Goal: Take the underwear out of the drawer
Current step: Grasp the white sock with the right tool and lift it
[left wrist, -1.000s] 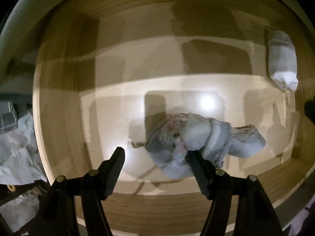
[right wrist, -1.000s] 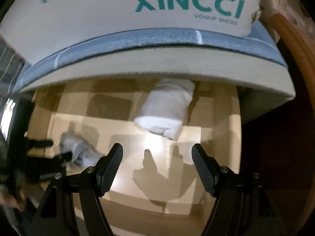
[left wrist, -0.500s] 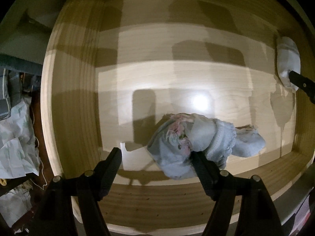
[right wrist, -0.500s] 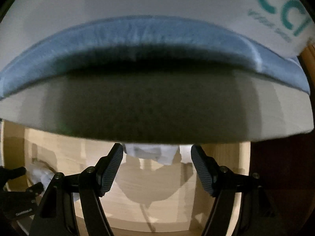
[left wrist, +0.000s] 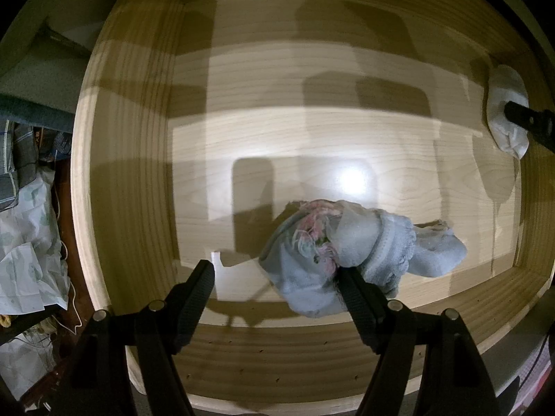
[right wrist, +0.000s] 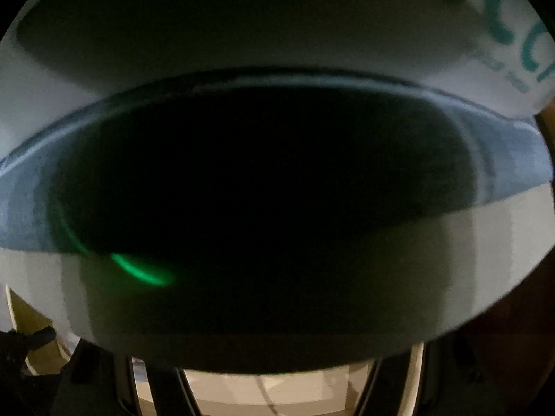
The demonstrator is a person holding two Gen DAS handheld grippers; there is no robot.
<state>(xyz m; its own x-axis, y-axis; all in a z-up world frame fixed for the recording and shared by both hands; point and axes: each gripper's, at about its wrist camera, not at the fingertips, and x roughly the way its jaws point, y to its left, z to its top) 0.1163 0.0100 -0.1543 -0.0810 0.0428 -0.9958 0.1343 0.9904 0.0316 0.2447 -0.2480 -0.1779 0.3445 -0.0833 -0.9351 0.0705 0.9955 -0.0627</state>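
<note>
Pale blue underwear (left wrist: 333, 256) lying lengthwise left-right in drawer (left wrist: 118, 180), left gripper (left wrist: 274, 279) spread, right gripper's state unclear

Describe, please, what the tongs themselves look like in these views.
The left tongs are matte black, with two wedge-shaped fingers that have ribbed inner pads and silver round-headed bolts at the joints. The right tongs show only as dark, blurred finger bases. No cables, markings or sleeves are visible.
</note>
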